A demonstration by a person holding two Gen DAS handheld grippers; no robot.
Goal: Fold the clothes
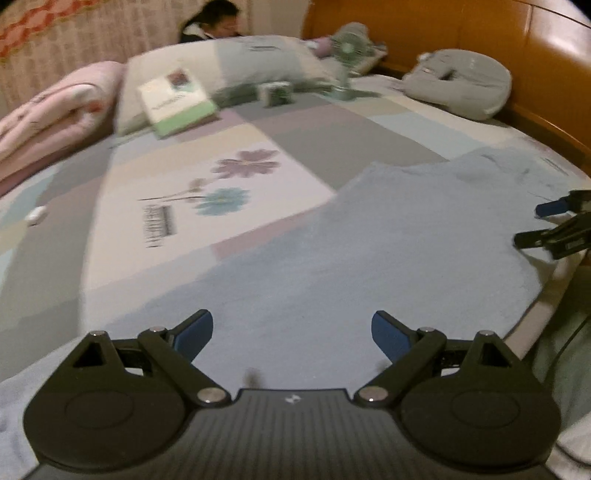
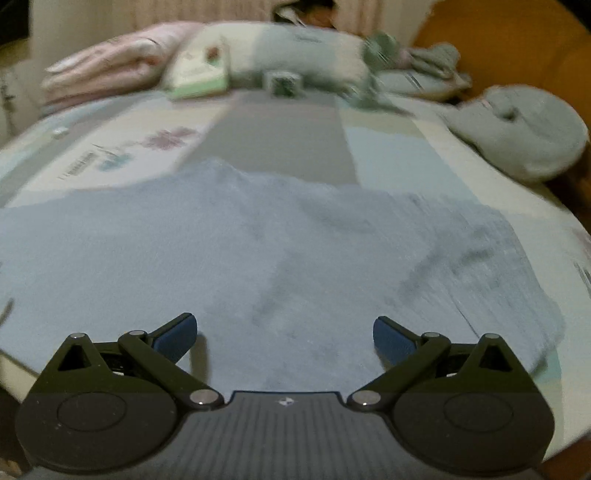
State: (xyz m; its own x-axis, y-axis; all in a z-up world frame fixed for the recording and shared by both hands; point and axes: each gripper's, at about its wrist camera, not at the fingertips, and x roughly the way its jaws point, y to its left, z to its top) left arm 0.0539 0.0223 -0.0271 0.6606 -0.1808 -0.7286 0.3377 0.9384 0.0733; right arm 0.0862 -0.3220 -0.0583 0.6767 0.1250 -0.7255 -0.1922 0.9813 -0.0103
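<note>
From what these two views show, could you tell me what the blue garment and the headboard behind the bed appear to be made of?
The blue garment looks like soft, matte knit or fleece: it lies limp with shallow creases and no shine, though blur hides the weave. The headboard looks like varnished wood or wood veneer: orange-brown panels with a glossy sheen.

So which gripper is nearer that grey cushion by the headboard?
Right. The grey cushion lies ahead and to the right gripper's right, past the blue garment. The left gripper sits on the far side of the right one, further from it.
</note>
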